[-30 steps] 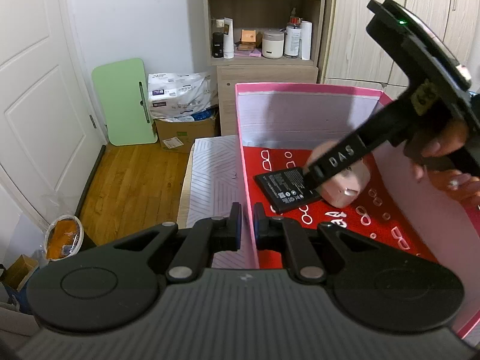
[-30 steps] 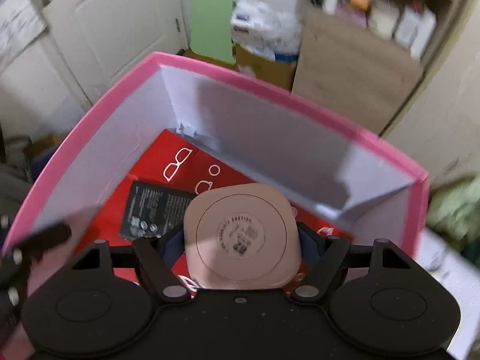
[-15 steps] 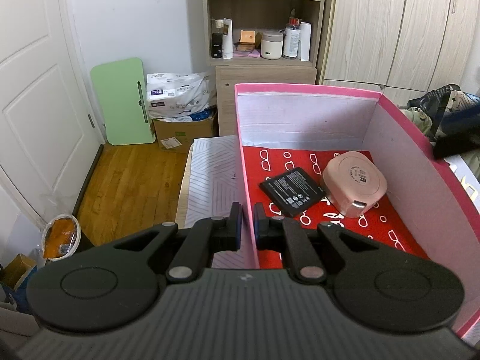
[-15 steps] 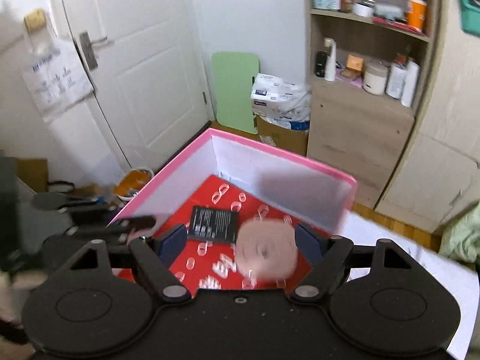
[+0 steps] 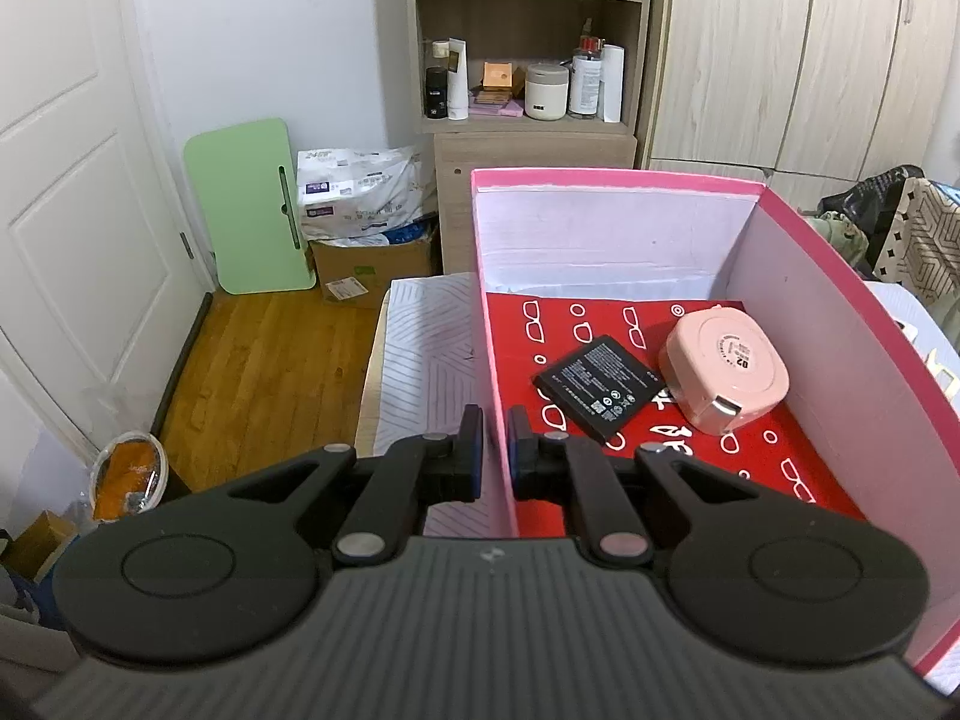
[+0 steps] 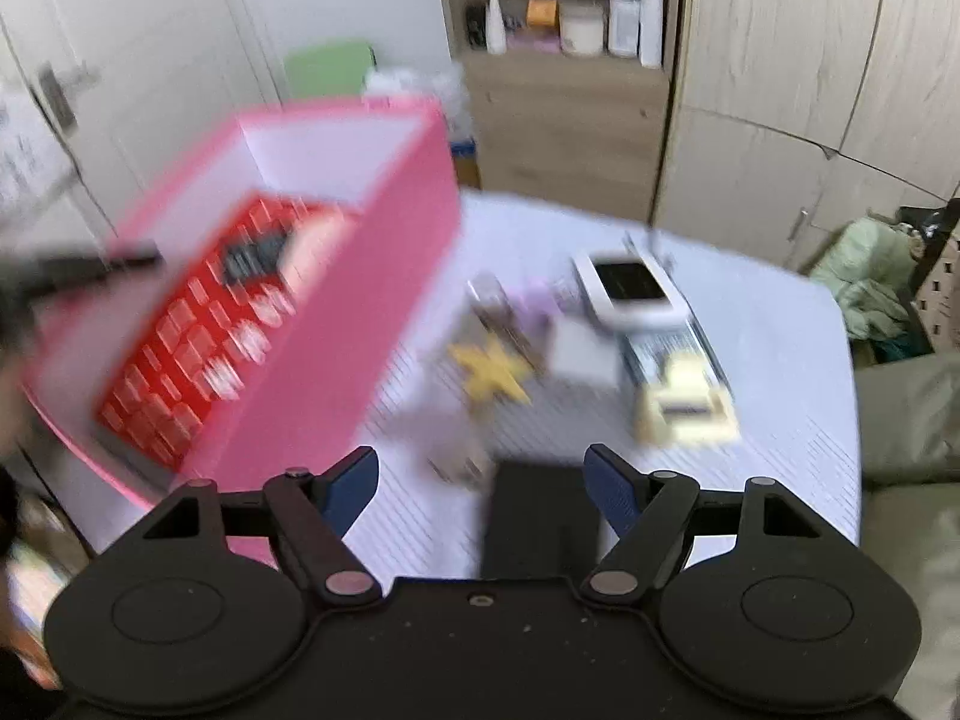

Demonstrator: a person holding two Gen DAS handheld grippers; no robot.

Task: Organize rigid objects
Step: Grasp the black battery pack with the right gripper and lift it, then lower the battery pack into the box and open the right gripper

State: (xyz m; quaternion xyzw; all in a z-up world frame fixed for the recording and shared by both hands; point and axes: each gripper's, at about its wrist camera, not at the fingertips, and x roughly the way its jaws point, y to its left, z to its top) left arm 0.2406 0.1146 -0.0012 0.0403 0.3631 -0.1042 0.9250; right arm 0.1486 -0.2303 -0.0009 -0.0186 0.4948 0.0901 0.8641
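Note:
A pink box [image 5: 612, 180] with a red patterned floor holds a black battery [image 5: 603, 387] and a pink square case [image 5: 726, 369] side by side. My left gripper [image 5: 495, 438] is shut on the box's left wall. The right wrist view is blurred by motion. In it the pink box [image 6: 384, 276] lies to the left. My right gripper [image 6: 483, 480] hangs over the white table, its jaws wide and closing. A black flat thing [image 6: 540, 516] lies on the table below the gap, untouched by the pads.
Loose items lie on the striped table [image 6: 780, 420]: a yellow star shape [image 6: 492, 372], a white device with a dark screen [image 6: 630, 291], a cream piece [image 6: 687, 405]. A shelf unit [image 5: 528, 138] and wardrobe doors stand behind; a door and wooden floor are on the left.
My right gripper let go of the pink case inside the box, came out of it and swung right over the table items. The left gripper kept its hold and stayed still.

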